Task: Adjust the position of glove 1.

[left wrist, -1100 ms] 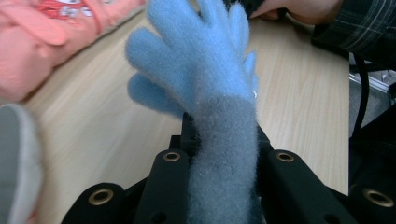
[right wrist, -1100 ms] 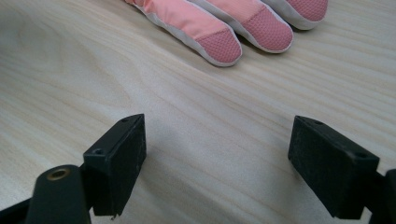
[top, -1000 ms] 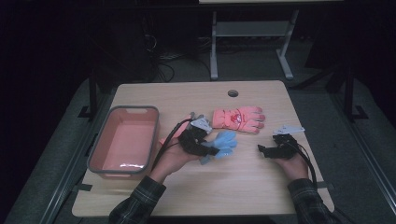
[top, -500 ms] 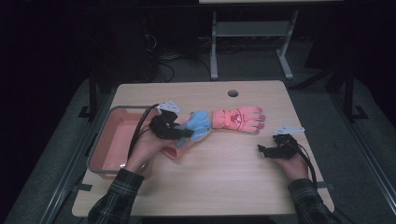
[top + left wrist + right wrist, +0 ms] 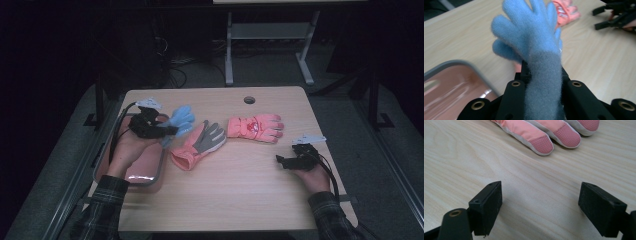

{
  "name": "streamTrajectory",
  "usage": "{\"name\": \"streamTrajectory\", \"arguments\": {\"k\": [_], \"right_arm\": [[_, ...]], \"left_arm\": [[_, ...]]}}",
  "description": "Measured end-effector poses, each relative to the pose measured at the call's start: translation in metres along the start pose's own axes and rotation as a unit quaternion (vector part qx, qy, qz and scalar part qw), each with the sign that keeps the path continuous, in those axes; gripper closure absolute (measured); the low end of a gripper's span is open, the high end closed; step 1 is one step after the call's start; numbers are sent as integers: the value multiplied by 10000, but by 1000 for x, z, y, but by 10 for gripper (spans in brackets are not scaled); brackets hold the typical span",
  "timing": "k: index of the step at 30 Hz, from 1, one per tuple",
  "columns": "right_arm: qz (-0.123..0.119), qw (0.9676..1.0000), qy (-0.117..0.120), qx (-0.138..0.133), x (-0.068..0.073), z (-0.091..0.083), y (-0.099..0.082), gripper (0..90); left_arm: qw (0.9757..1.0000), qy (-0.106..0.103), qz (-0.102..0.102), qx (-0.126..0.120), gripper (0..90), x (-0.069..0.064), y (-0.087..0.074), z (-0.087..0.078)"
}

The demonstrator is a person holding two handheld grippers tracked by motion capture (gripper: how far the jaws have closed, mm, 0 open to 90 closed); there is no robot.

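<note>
Gripping the blue glove point(image 5: 531, 47) by its grey cuff, the left gripper point(image 5: 167, 131) hangs over the tray point(image 5: 150, 177) edge (fingers pointing away). The right gripper point(image 5: 540, 207), jaws wide, rests on the worktop point(image 5: 240, 195) near the pink glove point(image 5: 544, 135).

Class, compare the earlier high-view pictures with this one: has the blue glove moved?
Yes. The blue glove, clamped in the left gripper, has travelled left from mid-table, away from the pink glove, towards the tray.

the person wore dark plaid flannel sleeves point(image 5: 102, 200). each black two-jaw gripper, left point(image 5: 167, 131) and right point(image 5: 280, 161), carried a pale grey three-cornered plate and trailed a black cable point(image 5: 116, 131). brass-ringed screw holes point(image 5: 516, 83) studded the blocky jaws.
</note>
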State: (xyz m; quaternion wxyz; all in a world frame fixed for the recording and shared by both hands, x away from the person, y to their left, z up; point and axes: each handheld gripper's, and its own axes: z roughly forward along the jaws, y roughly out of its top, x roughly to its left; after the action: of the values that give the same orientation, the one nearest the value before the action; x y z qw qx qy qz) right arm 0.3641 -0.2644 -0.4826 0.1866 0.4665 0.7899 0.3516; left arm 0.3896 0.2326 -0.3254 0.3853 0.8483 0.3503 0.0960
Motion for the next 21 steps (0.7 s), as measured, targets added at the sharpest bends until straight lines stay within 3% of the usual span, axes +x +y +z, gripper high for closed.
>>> {"name": "streamTrajectory", "arguments": {"k": [12,21], "right_arm": [[-9,10000,0,0,0,0,0,186],[-7,10000,0,0,0,0,0,186]], "left_arm": [[9979,474,-446,47,755,42,-27,-8],[9952,686,-652,249,754,64,-47,4]]}}
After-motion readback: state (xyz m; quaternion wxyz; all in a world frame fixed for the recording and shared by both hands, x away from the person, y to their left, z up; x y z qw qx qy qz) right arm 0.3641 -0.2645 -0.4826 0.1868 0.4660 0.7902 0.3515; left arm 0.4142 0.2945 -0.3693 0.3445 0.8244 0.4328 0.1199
